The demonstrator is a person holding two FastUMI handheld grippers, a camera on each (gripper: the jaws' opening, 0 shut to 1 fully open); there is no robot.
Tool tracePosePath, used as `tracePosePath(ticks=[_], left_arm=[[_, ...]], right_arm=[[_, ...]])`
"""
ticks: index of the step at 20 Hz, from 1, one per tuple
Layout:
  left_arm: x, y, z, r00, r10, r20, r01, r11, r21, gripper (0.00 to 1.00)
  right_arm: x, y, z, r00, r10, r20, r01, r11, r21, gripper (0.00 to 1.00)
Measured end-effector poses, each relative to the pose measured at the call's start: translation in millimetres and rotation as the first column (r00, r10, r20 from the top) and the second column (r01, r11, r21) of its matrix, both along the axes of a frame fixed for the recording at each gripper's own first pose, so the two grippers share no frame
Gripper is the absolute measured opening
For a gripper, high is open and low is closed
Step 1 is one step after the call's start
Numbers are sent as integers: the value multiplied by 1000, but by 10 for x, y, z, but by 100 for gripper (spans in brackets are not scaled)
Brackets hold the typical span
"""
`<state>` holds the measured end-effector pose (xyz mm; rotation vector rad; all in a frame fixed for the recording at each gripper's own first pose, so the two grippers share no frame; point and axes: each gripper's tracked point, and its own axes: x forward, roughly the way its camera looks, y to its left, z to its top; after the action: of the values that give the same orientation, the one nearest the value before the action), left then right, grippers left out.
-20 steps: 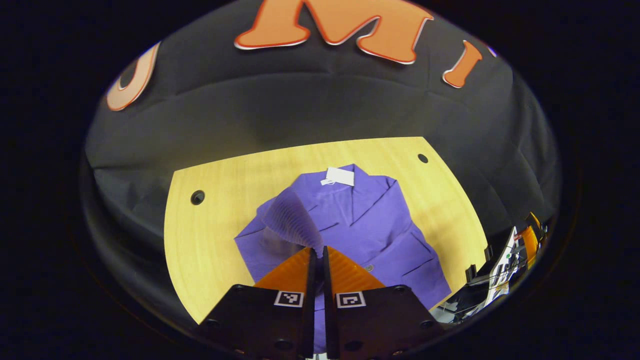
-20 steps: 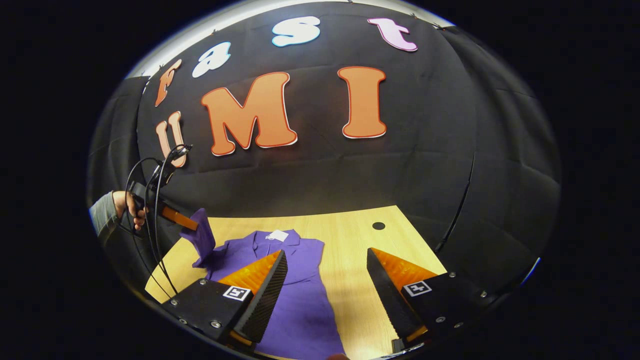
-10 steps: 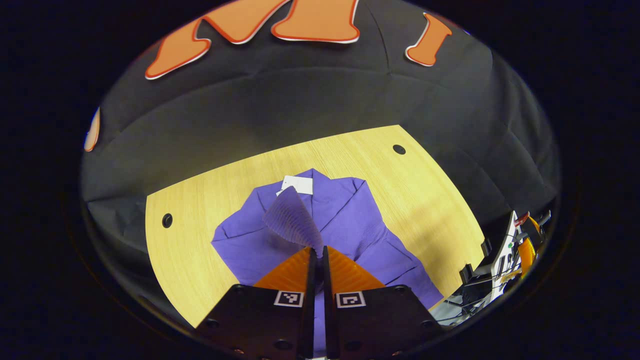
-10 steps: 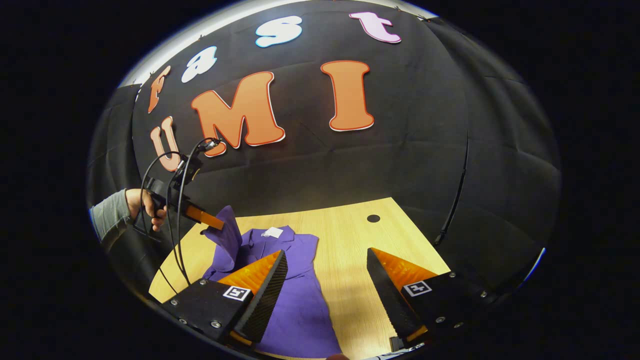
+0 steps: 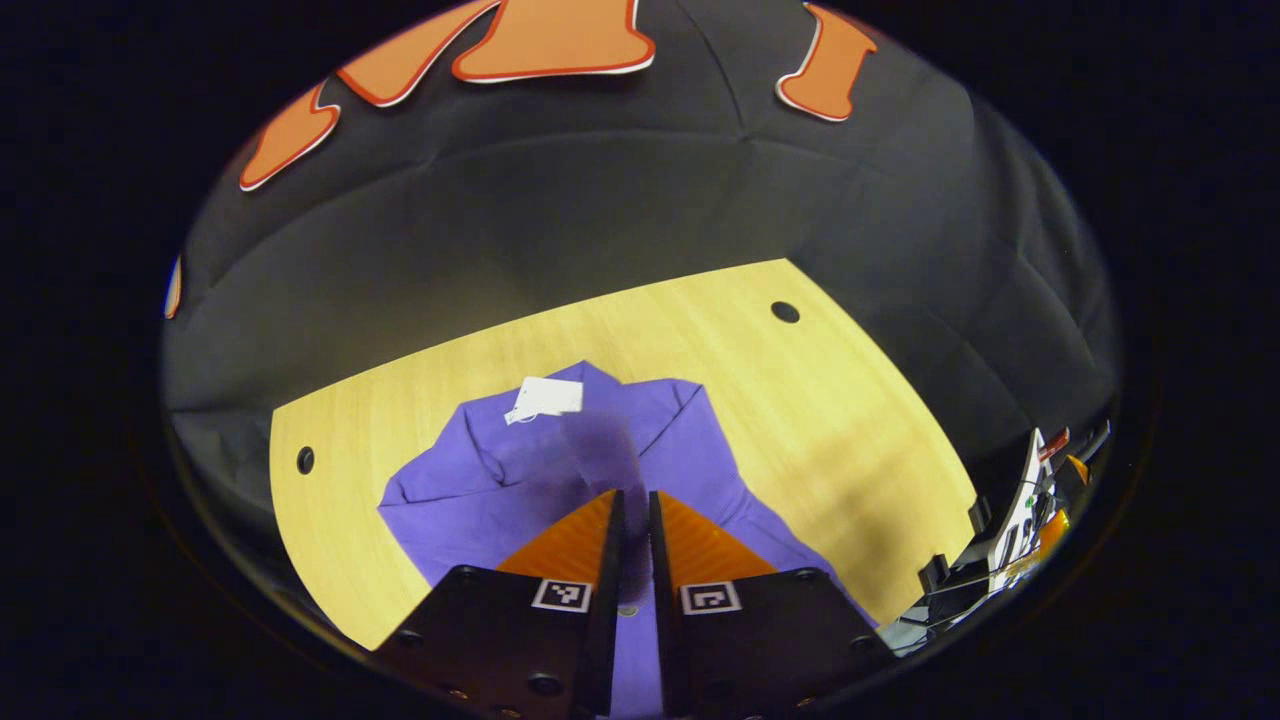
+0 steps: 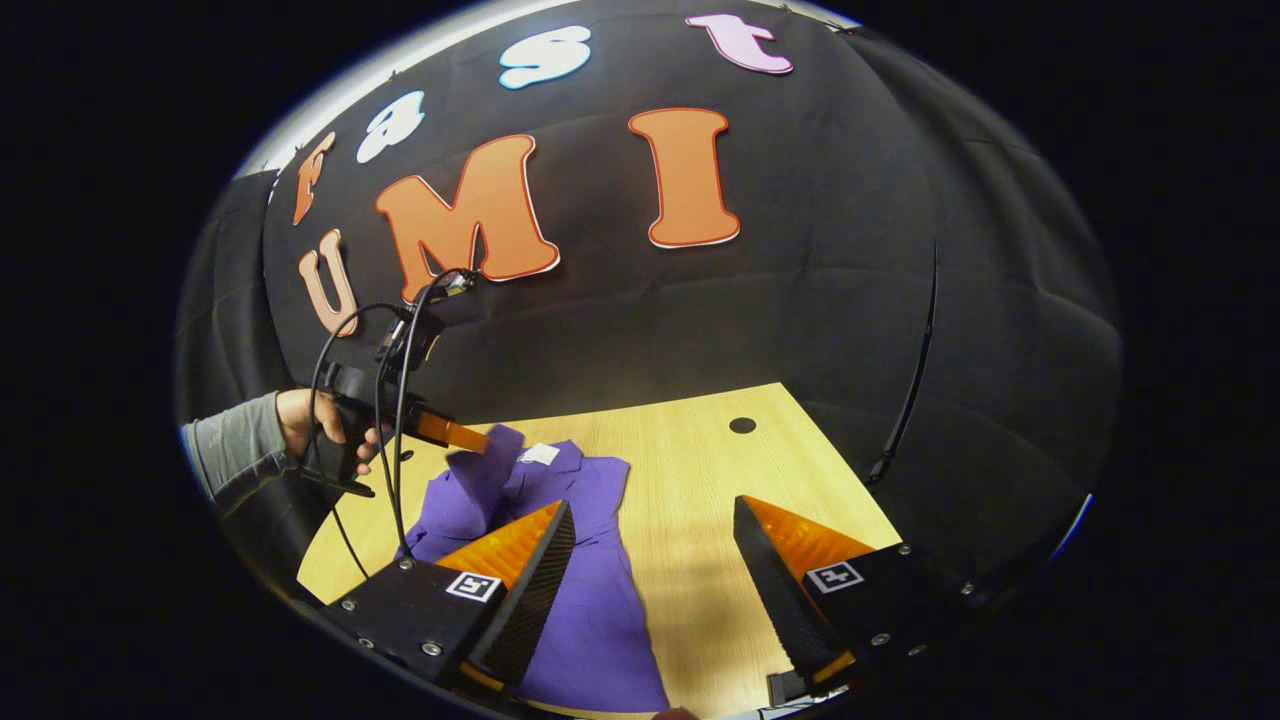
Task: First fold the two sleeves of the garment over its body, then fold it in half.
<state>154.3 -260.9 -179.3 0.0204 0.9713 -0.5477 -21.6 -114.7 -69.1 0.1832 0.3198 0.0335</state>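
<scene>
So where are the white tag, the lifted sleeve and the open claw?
Tag (image 5: 545,398), left gripper view, its middle.
Sleeve (image 6: 487,462), right gripper view, the raised cloth by the left claw (image 6: 482,443).
Right claw (image 6: 655,528), right gripper view, midway between its fingertips.

Two fisheye cameras, one on each tongs, both facing the back wall over the counter.

The left gripper view looks from above and steeply down along the left tongs (image 5: 630,520), close over the purple garment (image 5: 480,500), with the wooden counter (image 5: 800,400) reaching to the black wall behind. The right gripper view looks from lower and more level along the right tongs (image 6: 650,560), so more wall than counter (image 6: 700,480) is seen. It stands farther back and to the right side, and it catches the left tongs (image 6: 470,438) with the hand (image 6: 315,425) that holds them. Both views share the garment (image 6: 590,600), its white tag (image 5: 545,398) and the counter's far edge.
</scene>
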Motion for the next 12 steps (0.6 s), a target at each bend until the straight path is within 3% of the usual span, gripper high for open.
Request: tracePosePath(ticks=[2, 4, 9, 12], left_arm=[[-27, -6, 105, 1000, 4, 31, -4, 1000, -20, 22], [-75, 28, 232, 998, 18, 66, -16, 999, -36, 36], [-264, 428, 604, 976, 99, 196, -92, 995, -40, 96], [-428, 748, 852, 936, 186, 300, -174, 983, -65, 96]], right_arm=[[18, 4, -6, 1000, 12, -3, -12, 1000, 0, 95], [59, 21, -28, 1000, 30, -4, -30, 1000, -7, 95], [153, 169, -37, 997, 77, -3, -77, 997, -30, 95], [213, 249, 10, 995, 98, 24, -96, 993, -68, 95]])
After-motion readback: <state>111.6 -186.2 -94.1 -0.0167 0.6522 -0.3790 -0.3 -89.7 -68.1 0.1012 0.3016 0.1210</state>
